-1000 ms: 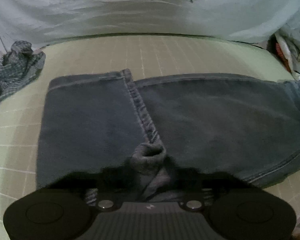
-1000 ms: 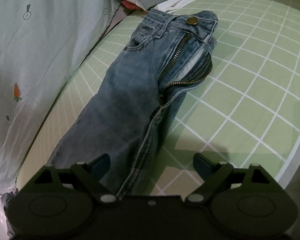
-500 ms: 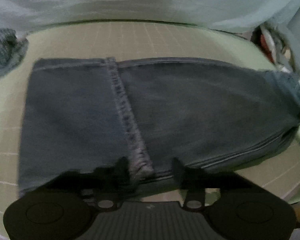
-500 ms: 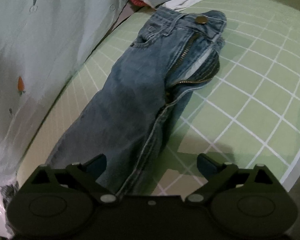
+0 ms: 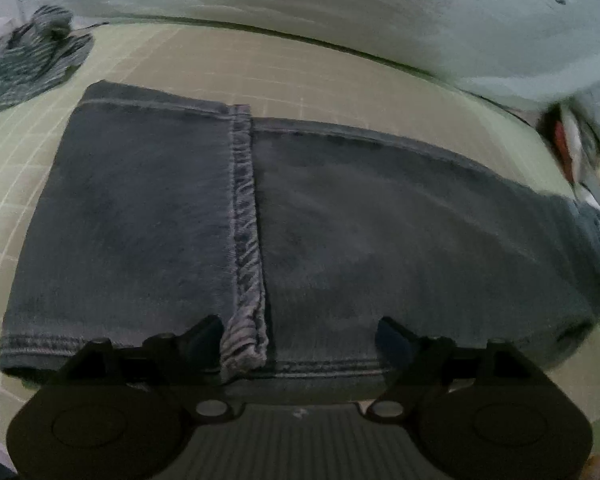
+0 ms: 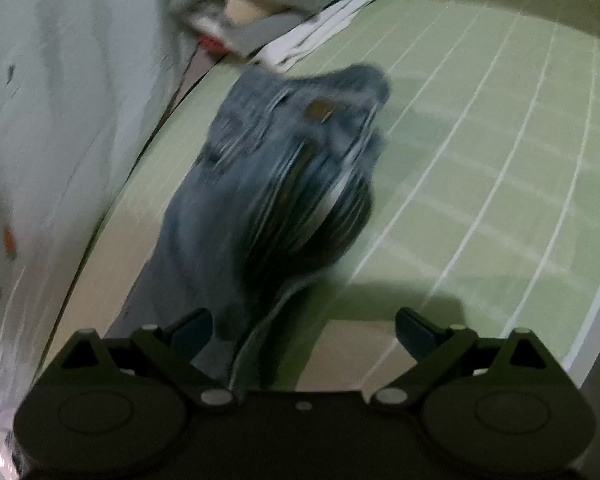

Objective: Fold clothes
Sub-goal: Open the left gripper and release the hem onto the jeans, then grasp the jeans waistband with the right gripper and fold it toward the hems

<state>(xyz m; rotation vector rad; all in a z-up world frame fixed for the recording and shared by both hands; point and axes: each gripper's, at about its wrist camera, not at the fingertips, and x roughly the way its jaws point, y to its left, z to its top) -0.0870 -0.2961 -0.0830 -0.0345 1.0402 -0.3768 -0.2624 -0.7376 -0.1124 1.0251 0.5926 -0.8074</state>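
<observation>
A pair of blue jeans (image 5: 340,232) lies flat on the green checked mat (image 5: 260,80), its leg end folded back over the leg so the hem seam (image 5: 244,240) runs across the cloth. My left gripper (image 5: 300,334) is open and empty at the near edge of the jeans, the hem end between its fingers. In the right wrist view the waist end of the jeans (image 6: 292,168), with its brass button (image 6: 318,110), is blurred. My right gripper (image 6: 304,330) is open and empty above the jeans' near edge.
A grey striped garment (image 5: 32,60) lies at the mat's far left. A heap of other clothes (image 6: 300,36) sits beyond the waistband. A pale sheet with carrot prints (image 5: 380,8) hangs along the far side. The mat's edge (image 6: 596,312) runs on the right.
My left gripper has let go of the bunched hem and opened wide; the hem now lies flat. My right gripper stays open and has moved fast, so its view is blurred.
</observation>
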